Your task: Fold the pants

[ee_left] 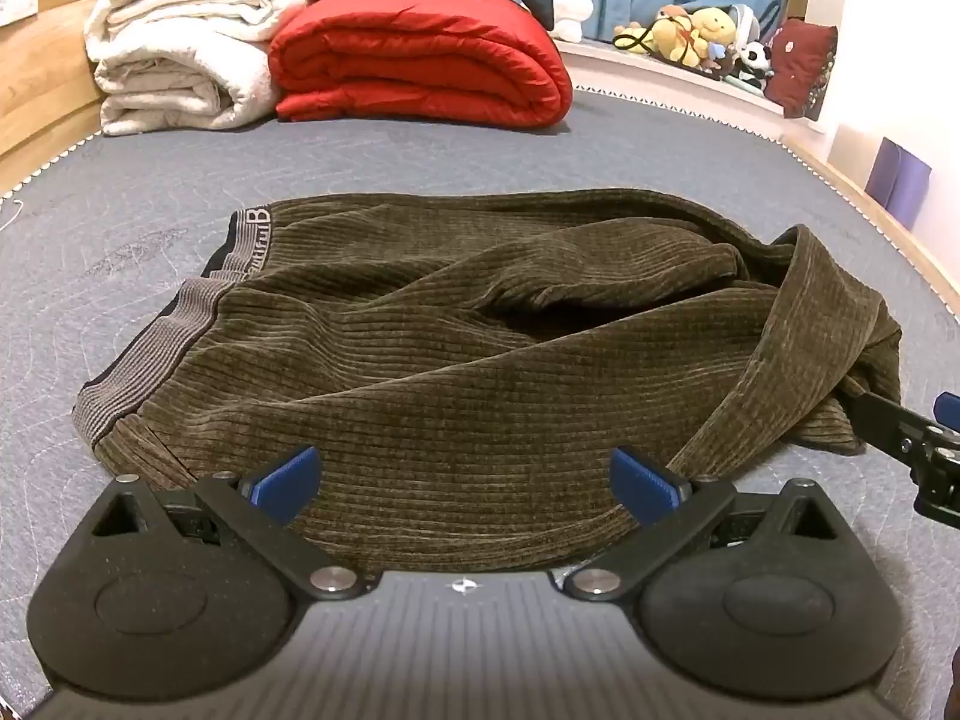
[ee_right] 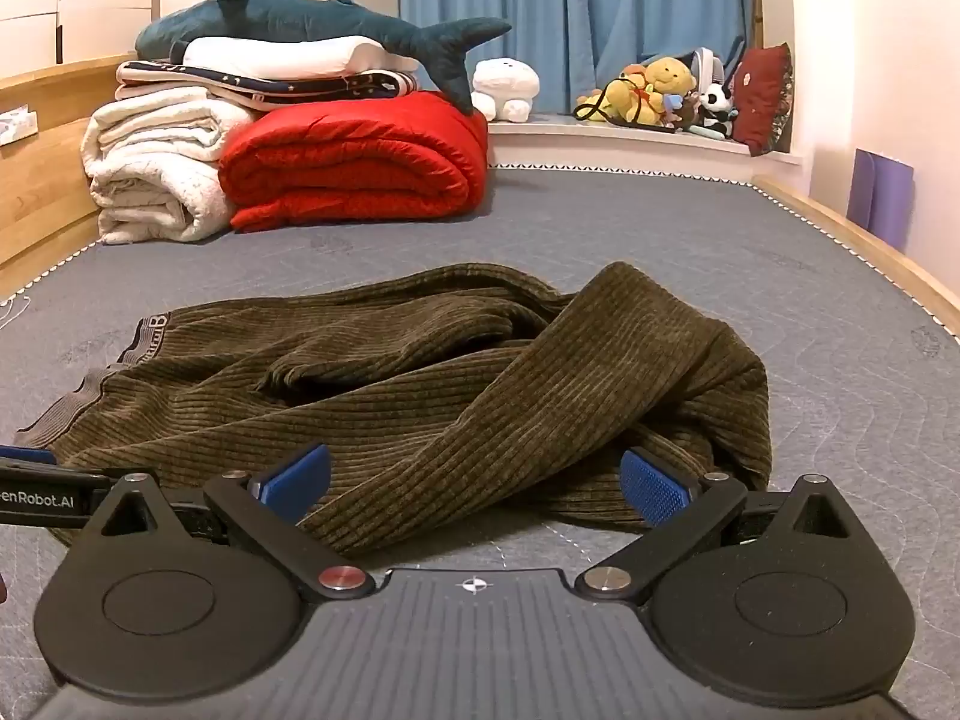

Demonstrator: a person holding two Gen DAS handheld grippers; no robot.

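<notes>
Dark olive ribbed pants (ee_left: pixel 456 348) lie crumpled on the grey mattress (ee_left: pixel 150 222), grey waistband (ee_left: pixel 180 312) at the left, legs bunched and twisted to the right. My left gripper (ee_left: pixel 465 480) is open, blue pads just above the near edge of the pants. My right gripper (ee_right: pixel 474 483) is open over the near end of a twisted leg (ee_right: pixel 540 390). The right gripper's arm shows at the right edge of the left wrist view (ee_left: pixel 918 444); the left gripper shows at the left edge of the right wrist view (ee_right: pixel 48 480).
Folded white blankets (ee_left: pixel 174 60) and a red quilt (ee_left: pixel 420 54) are stacked at the bed's far end, with a plush shark (ee_right: pixel 312 18) on top. Soft toys (ee_right: pixel 660 96) sit on a window ledge. A wooden bed frame (ee_right: pixel 870 252) runs along the right.
</notes>
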